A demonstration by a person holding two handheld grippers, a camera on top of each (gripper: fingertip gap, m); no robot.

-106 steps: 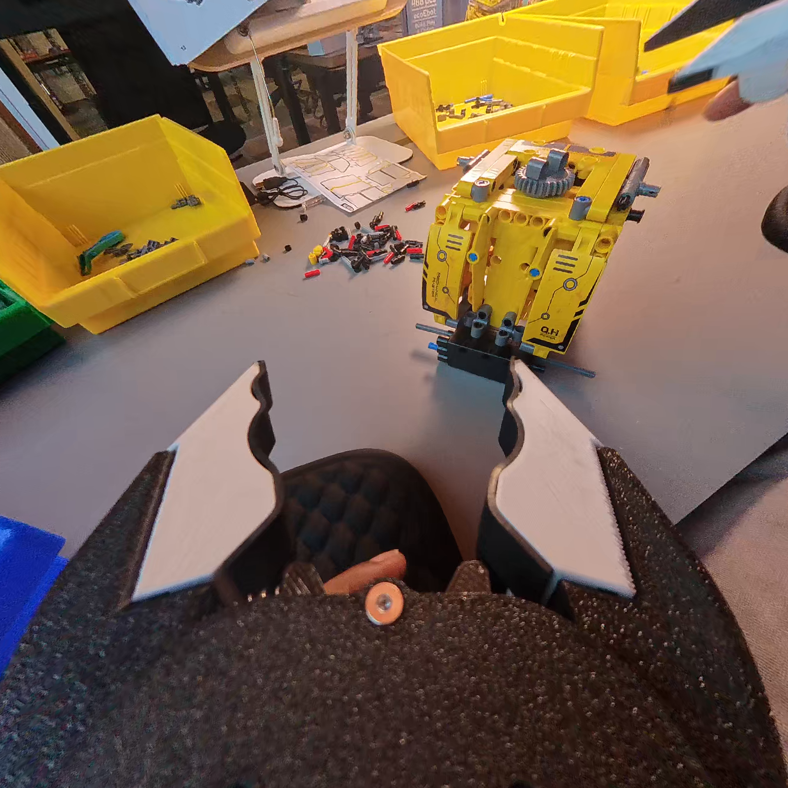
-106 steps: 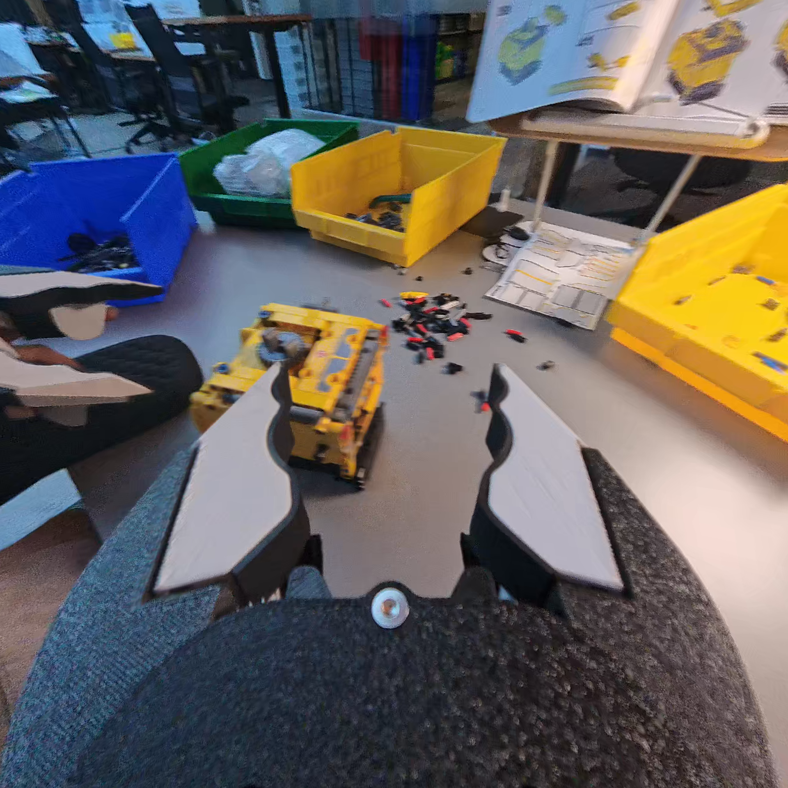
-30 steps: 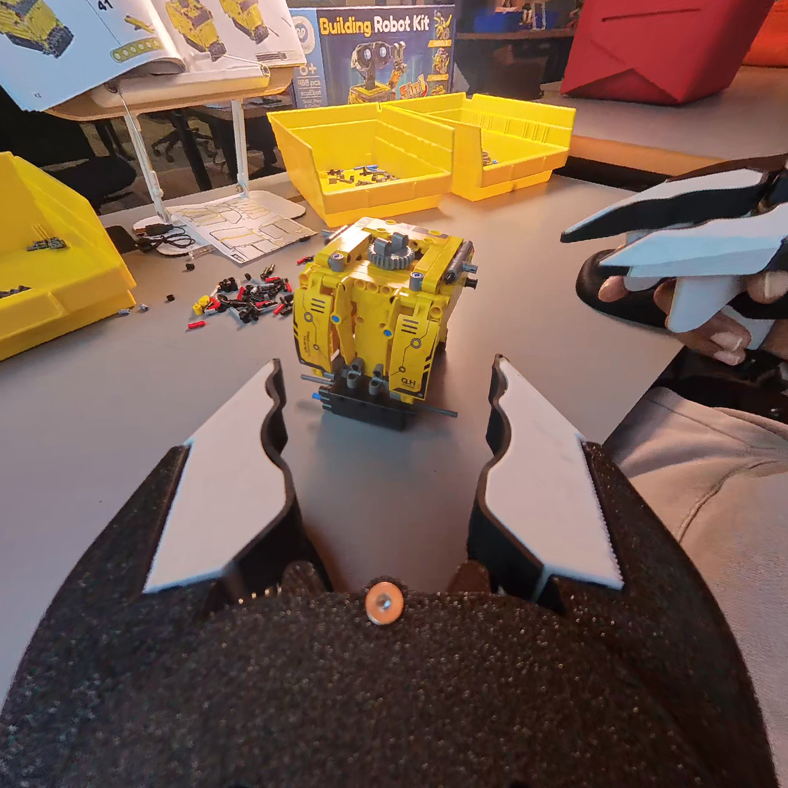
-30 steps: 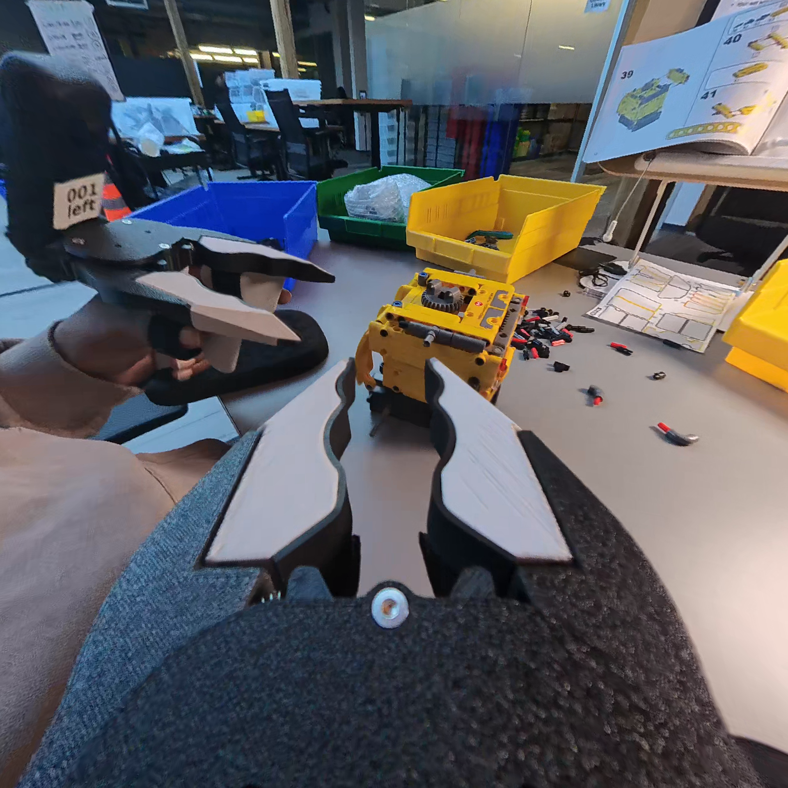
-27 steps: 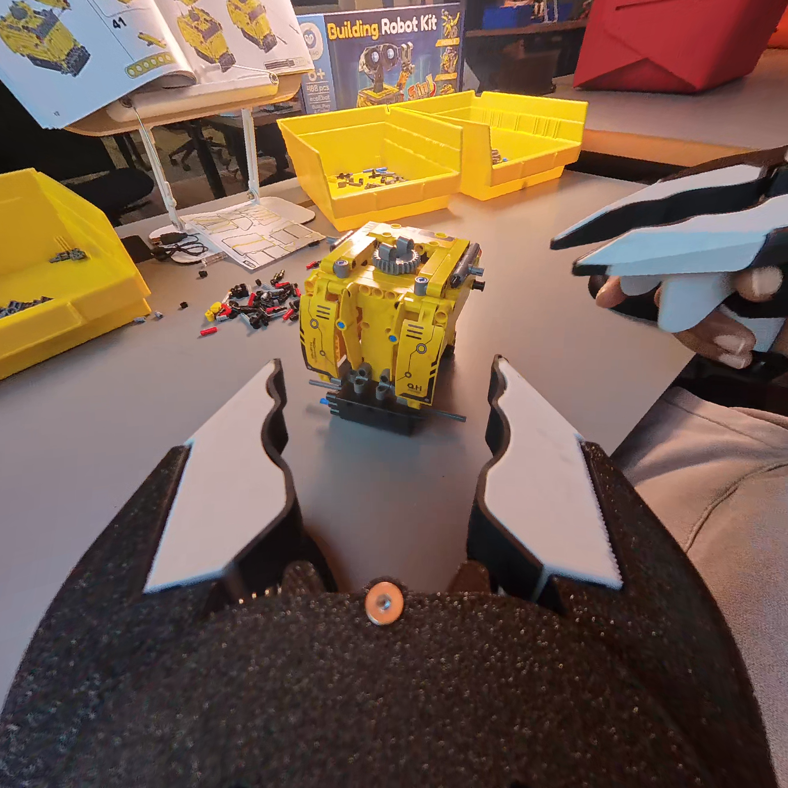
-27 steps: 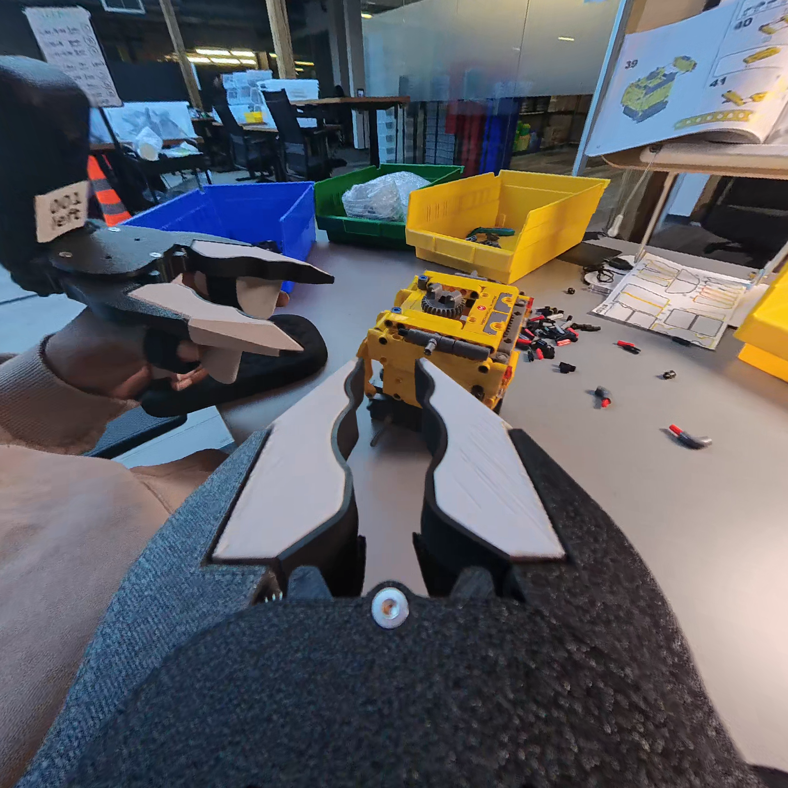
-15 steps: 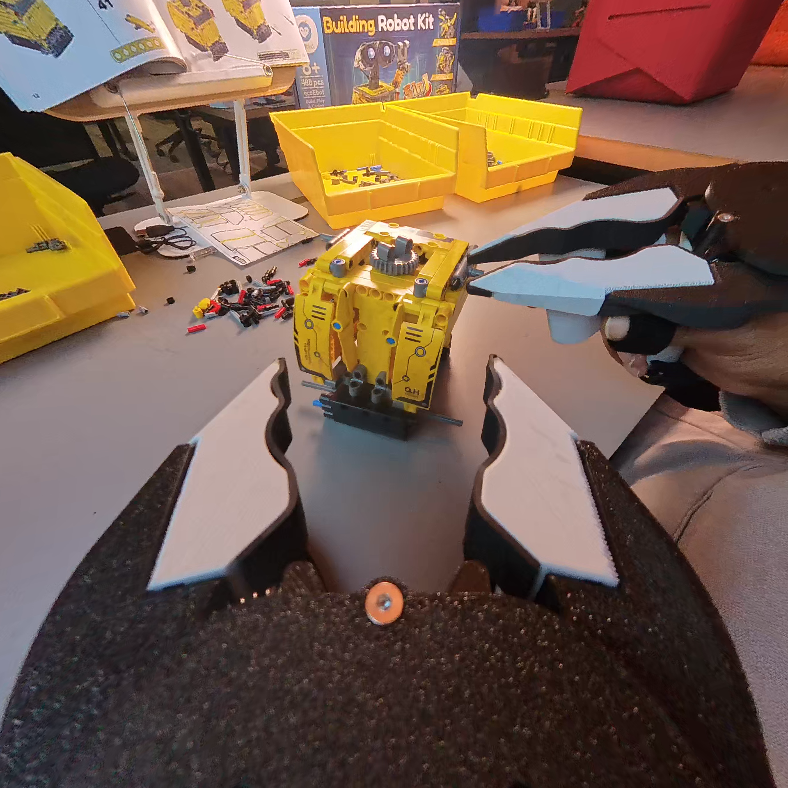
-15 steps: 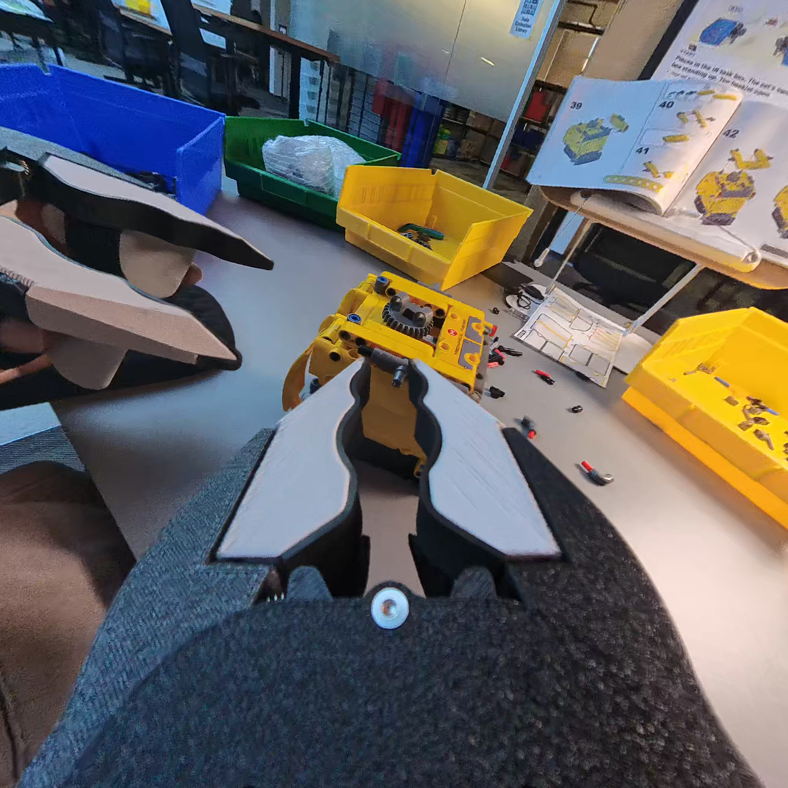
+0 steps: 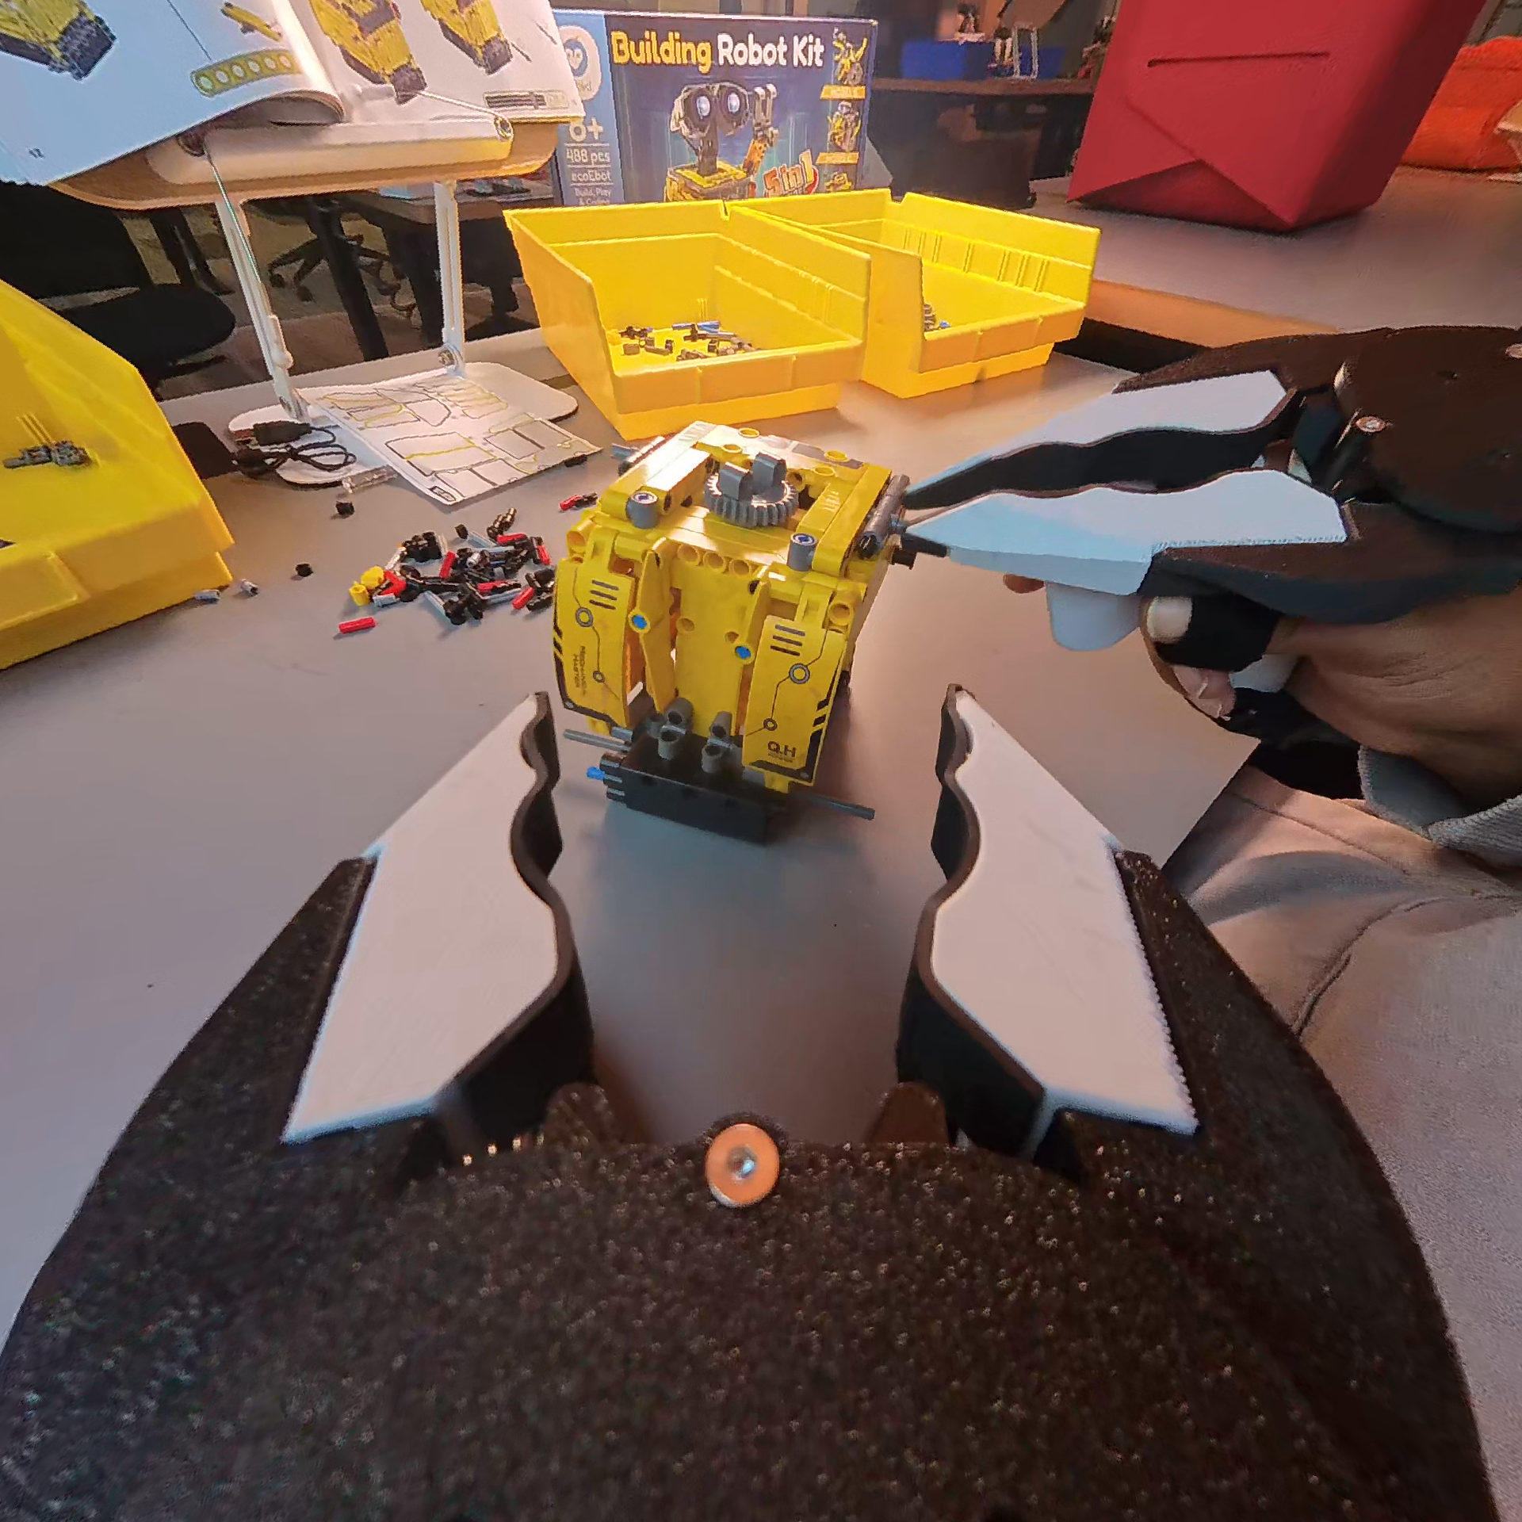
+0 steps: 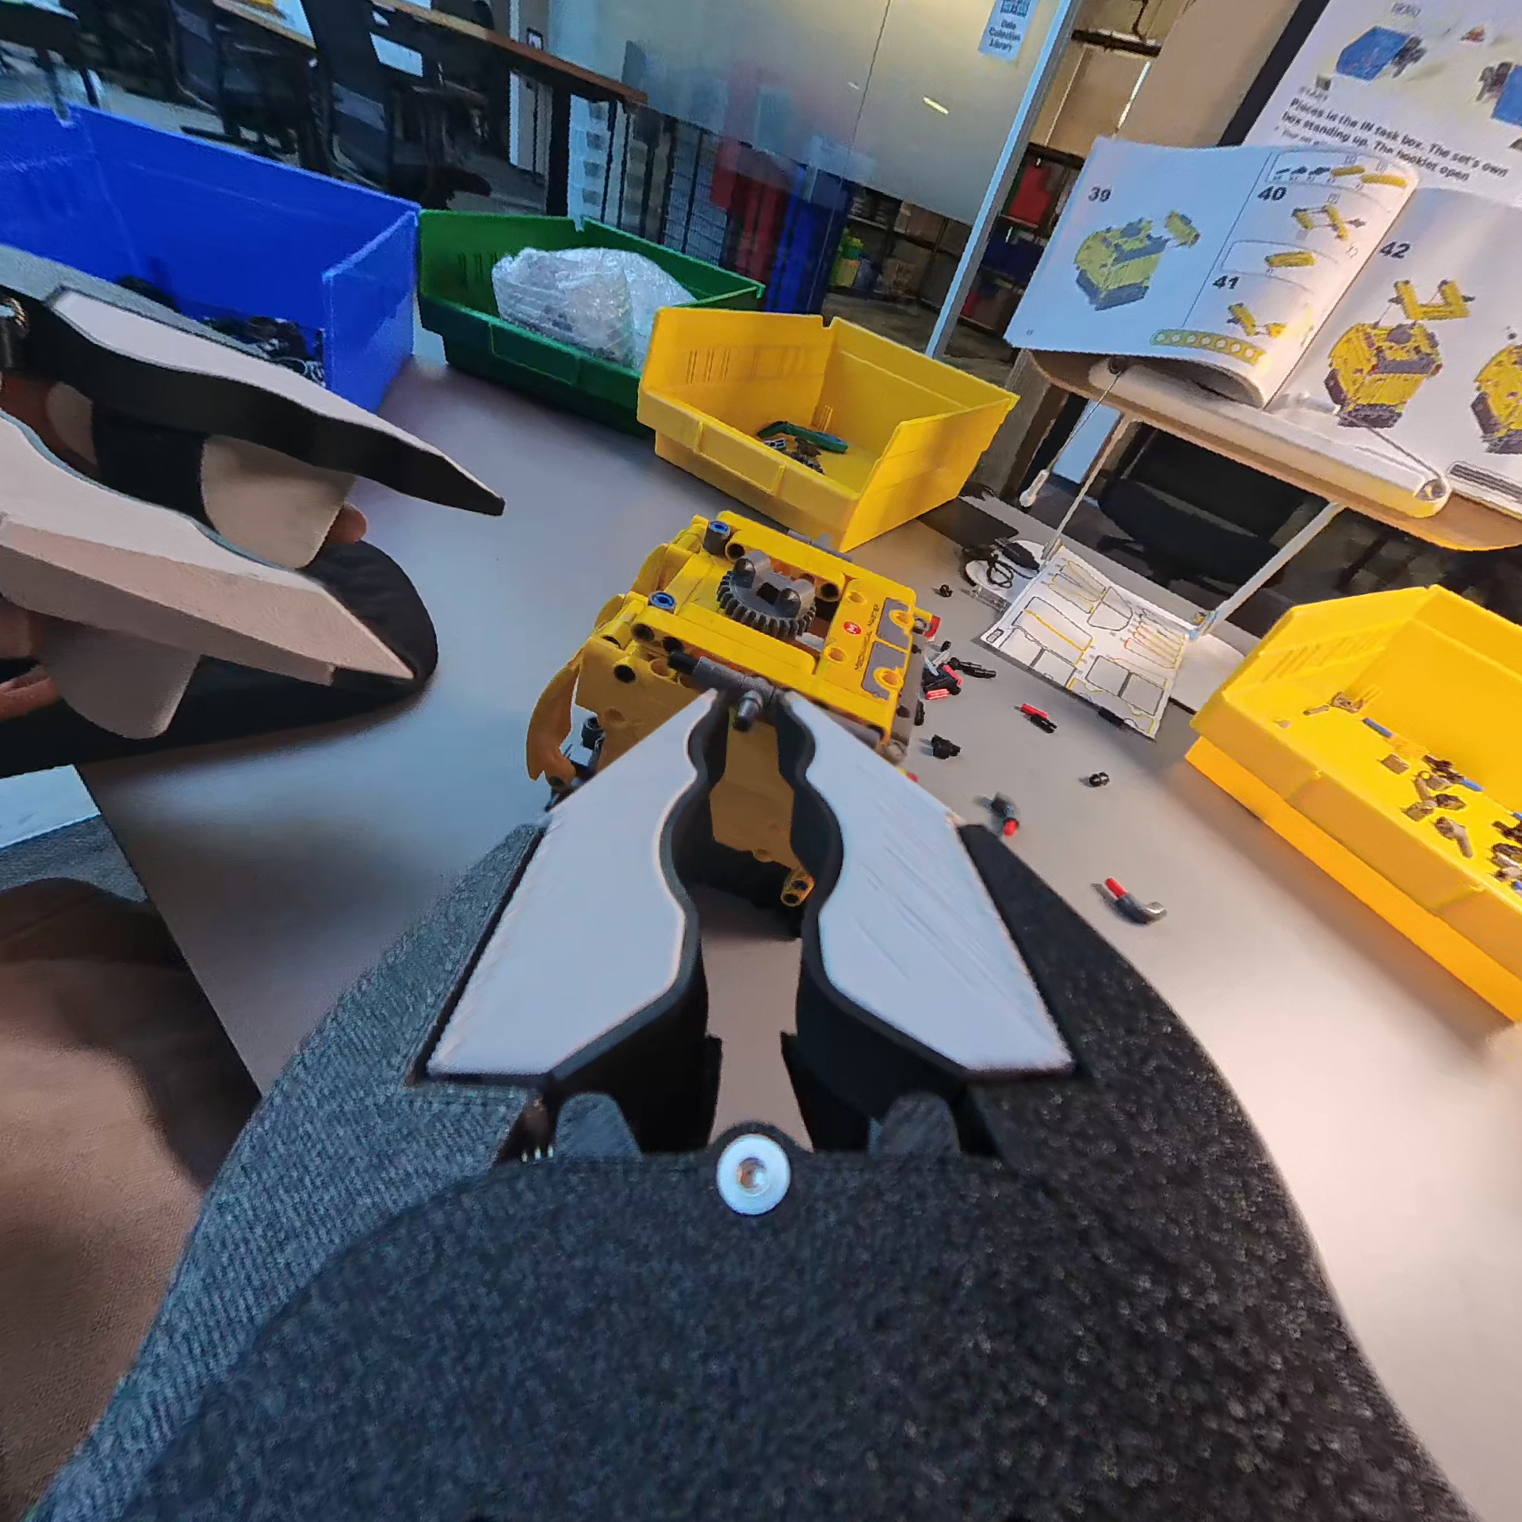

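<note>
A yellow brick-built robot body (image 9: 708,609) stands on a black base on the grey table (image 9: 247,782), with a grey gear on top. My left gripper (image 9: 745,700) is open and empty, a little short of the model's front. My right gripper (image 10: 748,702) is closed to a narrow gap on a grey connector pin (image 10: 745,696) at the model's (image 10: 766,626) upper edge. The left wrist view shows the right gripper (image 9: 906,515) coming in from the right, tips pinching that pin (image 9: 885,515). The left gripper (image 10: 457,589) shows at the left of the right wrist view.
Loose small red and black pieces (image 9: 461,568) lie left of the model. Yellow bins (image 9: 700,329) (image 10: 824,412) (image 10: 1400,741), a blue bin (image 10: 206,222) and a green bin (image 10: 576,329) ring the table. An open booklet on a stand (image 9: 288,74) and a paper sheet (image 9: 461,436) are behind. The grippers' ends are close to 9 cm from one another.
My right gripper has narrowed, moved in from the right, and its tips now pinch the grey pin on the model's upper edge. My left gripper stays open in front of the model.
</note>
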